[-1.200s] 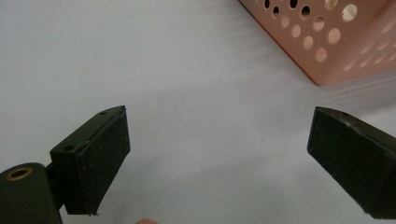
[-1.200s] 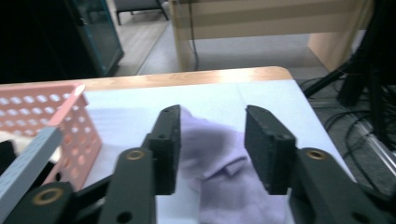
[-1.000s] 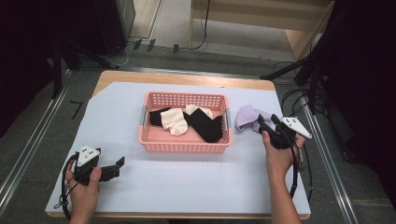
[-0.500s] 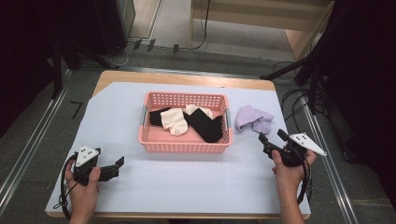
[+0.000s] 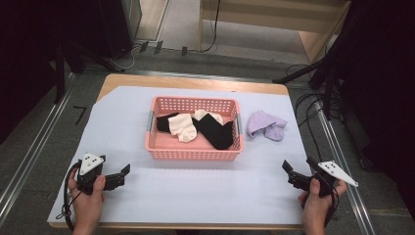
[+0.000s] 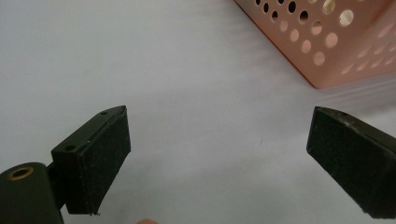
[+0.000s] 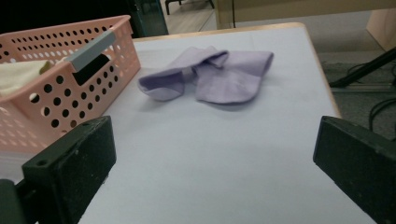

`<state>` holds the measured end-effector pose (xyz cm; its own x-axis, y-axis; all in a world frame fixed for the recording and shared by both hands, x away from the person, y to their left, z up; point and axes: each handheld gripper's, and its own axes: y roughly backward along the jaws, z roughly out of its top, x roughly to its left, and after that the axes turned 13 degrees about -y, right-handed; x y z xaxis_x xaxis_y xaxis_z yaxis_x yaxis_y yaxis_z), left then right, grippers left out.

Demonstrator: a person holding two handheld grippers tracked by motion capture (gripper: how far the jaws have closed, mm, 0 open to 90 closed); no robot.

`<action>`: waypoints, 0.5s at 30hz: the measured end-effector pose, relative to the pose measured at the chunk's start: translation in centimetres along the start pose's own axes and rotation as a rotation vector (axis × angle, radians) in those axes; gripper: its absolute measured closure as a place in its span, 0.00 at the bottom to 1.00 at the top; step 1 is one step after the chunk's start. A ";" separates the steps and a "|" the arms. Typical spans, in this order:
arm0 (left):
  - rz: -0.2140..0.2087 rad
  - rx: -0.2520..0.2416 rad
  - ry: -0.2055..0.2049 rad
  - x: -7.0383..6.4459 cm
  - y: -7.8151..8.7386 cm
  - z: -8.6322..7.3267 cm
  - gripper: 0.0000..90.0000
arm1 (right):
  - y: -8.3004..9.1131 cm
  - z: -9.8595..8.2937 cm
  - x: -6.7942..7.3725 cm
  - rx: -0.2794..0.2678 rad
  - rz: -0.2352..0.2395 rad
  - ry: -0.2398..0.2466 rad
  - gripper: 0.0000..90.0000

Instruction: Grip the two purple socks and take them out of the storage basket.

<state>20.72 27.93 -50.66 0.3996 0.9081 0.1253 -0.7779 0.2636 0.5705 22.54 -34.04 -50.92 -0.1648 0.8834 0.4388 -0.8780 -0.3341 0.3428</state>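
Right gripper [image 5: 297,173]: jaws wide apart, empty | left gripper [image 5: 116,177]: also open, empty, far off | pair of folded lilac fabric socks [image 7: 210,74]: lay ahead of right gripper, slightly left, on white table cover [image 5: 195,191], just beside pink perforated plastic basket [image 5: 193,152] | long axis across the jaws | right hand nearer

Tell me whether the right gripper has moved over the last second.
Yes. The right gripper was at the lilac socks beside the pink basket; it has pulled back toward the person, to the table's near edge, jaws open and empty.
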 end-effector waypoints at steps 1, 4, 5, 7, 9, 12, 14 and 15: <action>-0.003 0.001 -0.002 0.0 0.0 0.0 0.08 | 0.3 -0.1 -0.3 0.003 0.002 0.001 0.00; 0.000 -0.001 -0.001 0.0 0.0 0.0 0.08 | 1.3 -0.4 -1.3 0.008 -0.013 0.008 0.00; 0.001 -0.002 0.000 0.0 0.0 0.0 0.08 | 1.6 -0.6 -1.6 0.013 -0.023 -0.001 0.00; 0.001 -0.002 0.000 0.0 0.0 0.0 0.08 | 2.2 -0.9 -2.2 0.023 -0.033 -0.003 0.00; 0.001 -0.004 0.000 0.0 0.0 0.0 0.08 | 2.8 -1.0 -2.6 0.018 -0.028 -0.011 0.00; 0.001 -0.006 0.000 0.0 0.0 0.0 0.08 | 3.4 -1.3 -2.9 0.032 -0.054 -0.004 0.00; 0.000 -0.005 0.002 0.0 0.0 0.0 0.08 | 3.6 -1.7 -3.1 0.041 -0.058 0.000 0.00; 0.000 -0.005 0.003 0.0 0.0 0.0 0.08 | 3.7 -1.8 -3.1 0.044 -0.058 -0.004 0.00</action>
<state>20.70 27.93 -50.67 0.3986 0.9088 0.1230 -0.7800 0.2654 0.5667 18.96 -37.47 -52.51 -0.1119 0.9003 0.4206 -0.8653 -0.2964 0.4042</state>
